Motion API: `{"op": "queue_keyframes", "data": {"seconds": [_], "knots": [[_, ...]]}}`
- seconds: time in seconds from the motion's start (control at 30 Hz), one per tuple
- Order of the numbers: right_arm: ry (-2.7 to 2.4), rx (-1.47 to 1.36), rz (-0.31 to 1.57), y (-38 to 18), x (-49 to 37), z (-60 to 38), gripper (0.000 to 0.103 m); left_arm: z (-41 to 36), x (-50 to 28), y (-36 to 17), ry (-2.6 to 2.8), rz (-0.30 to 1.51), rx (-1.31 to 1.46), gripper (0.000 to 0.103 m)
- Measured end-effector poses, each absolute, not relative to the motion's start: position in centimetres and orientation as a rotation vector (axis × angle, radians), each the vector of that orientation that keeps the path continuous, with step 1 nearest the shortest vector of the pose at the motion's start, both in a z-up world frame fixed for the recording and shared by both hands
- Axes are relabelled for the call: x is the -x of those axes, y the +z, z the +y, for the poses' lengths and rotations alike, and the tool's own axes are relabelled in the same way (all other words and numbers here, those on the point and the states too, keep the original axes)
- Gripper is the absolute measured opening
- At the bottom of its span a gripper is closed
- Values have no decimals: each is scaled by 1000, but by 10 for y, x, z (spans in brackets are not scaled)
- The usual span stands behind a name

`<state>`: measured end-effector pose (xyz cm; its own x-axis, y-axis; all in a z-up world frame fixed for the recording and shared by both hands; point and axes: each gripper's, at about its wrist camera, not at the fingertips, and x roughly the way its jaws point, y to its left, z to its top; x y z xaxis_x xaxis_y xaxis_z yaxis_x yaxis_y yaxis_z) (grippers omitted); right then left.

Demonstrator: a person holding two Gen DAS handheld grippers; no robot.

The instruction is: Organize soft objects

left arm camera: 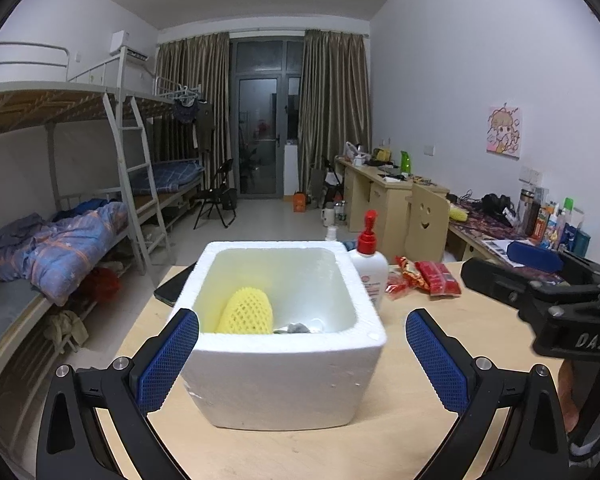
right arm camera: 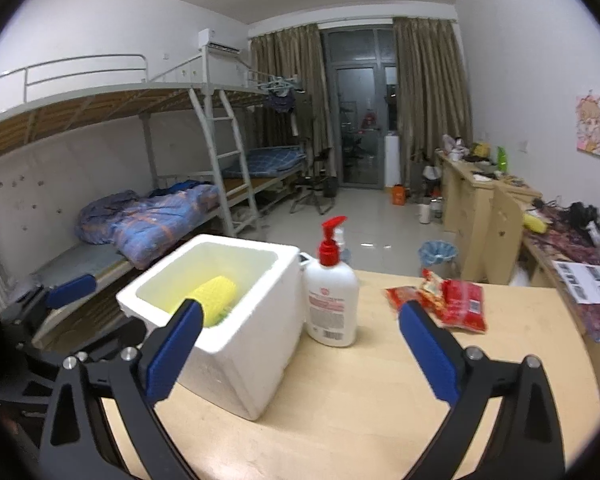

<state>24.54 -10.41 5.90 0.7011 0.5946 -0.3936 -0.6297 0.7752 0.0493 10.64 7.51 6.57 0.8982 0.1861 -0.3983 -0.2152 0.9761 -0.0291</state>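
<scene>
Yellow foam net in the white box, both grippers empty

We see the yellow foam net (left arm camera: pixel 246 312) lying inside the foam box (left arm camera: pixel 284 376) on the table (left arm camera: pixel 400 452); lotion bottle (right arm camera: pixel 332 296) just right; our left gripper (left arm camera: pixel 302 360) and right gripper (right arm camera: pixel 300 344) gape wide.

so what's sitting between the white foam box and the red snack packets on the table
The pump bottle stands between the foam box and the red snack packets, close beside the box; the right wrist view shows it best.
</scene>
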Motion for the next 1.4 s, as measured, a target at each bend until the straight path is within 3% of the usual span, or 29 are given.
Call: {"op": "queue_keyframes", "data": {"seconds": [0.53,0.93,1.4], "knots": [[656,51,347,50,-195,-146,103,42,-58,61,209,324,61,103],[662,-17,290,18,-162,-174,103,39,-32,26,218,319,112,103],[680,-19,335,-14,-152,-173,103,40,-19,4,219,318,121,103]]}}
